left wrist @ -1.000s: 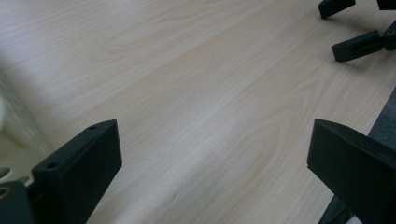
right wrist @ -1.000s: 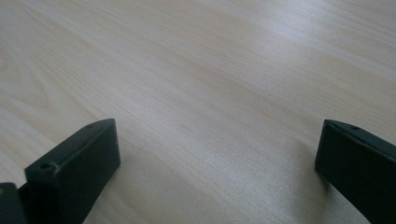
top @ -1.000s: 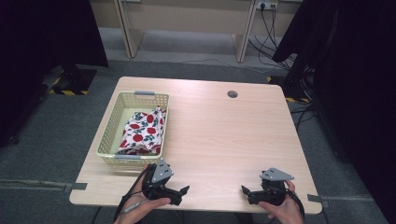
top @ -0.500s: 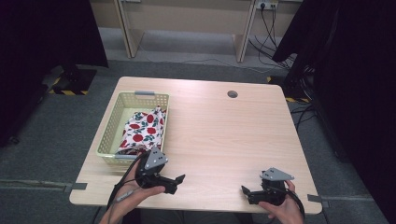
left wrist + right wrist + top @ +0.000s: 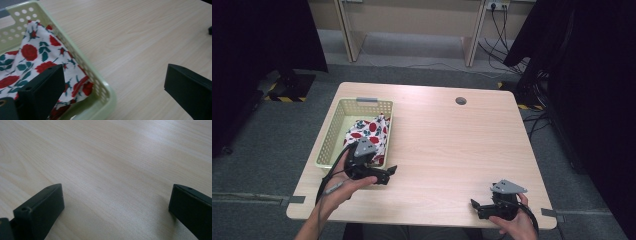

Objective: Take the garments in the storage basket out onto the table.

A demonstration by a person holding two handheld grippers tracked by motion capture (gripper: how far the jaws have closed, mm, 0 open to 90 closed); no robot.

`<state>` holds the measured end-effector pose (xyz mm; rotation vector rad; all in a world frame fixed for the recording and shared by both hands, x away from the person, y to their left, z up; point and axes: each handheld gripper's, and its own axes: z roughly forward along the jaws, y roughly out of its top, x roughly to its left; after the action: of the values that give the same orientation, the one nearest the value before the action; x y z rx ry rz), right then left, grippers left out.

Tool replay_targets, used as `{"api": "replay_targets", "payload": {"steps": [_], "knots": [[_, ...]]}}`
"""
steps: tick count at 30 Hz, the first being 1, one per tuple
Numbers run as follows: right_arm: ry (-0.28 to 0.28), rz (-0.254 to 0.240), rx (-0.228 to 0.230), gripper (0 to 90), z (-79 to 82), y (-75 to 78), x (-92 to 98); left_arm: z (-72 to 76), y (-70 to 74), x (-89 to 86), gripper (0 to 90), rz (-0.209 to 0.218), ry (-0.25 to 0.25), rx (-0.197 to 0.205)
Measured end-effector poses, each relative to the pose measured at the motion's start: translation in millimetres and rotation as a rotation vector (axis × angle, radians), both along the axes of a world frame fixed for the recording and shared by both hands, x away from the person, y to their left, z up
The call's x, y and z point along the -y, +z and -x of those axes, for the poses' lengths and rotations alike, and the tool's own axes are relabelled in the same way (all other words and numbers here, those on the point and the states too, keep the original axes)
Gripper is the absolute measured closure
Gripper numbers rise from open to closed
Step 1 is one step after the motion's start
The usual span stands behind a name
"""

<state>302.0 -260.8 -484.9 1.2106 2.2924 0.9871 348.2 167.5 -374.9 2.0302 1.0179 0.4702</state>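
At the near edge of the wooden table, toward five o'clock in the high view, the right gripper rests low in the person's right hand, with its grey three-cornered plate on top. In the right gripper view its two black jaws stand wide apart with bare wood grain between them, so it is released and grips nothing.

Farther in, at about seven o'clock, the left gripper is held in the left hand, its cable looping down toward the table's near-left corner. Its jaws point roughly toward three o'clock across the table, and the body sits just over the near-right corner of the basket. In the left gripper view the jaws are spread wide: one hangs over the cloth inside the basket, the other over bare table outside it, with the basket's rim running between them. It too is released; whether either jaw touches the cloth or rim cannot be told.

Beyond that, at nine to ten o'clock, stands the pale green perforated basket, its long side running away from the person. The floral cloth, white with red roses and dark green leaves, lies crumpled inside it, heaped against the right-hand wall and the near end.

At the far edge, around twelve to one o'clock, a round cable hole is set in the tabletop.
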Motion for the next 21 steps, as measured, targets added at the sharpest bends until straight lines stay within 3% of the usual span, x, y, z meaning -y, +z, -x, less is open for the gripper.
{"api": "replay_targets", "payload": {"steps": [10, 21], "knots": [[0.002, 0.000, 0.000, 0.4, 0.0, 0.0, 0.2, -21.5, 4.8, -24.5, 2.8, -0.012, 0.077, -0.014], [0.002, 0.000, 0.000, 0.4, 0.0, 0.0, 0.2, -37.1, 0.6, -33.8, 3.0, -0.025, 0.116, -0.034]]}}
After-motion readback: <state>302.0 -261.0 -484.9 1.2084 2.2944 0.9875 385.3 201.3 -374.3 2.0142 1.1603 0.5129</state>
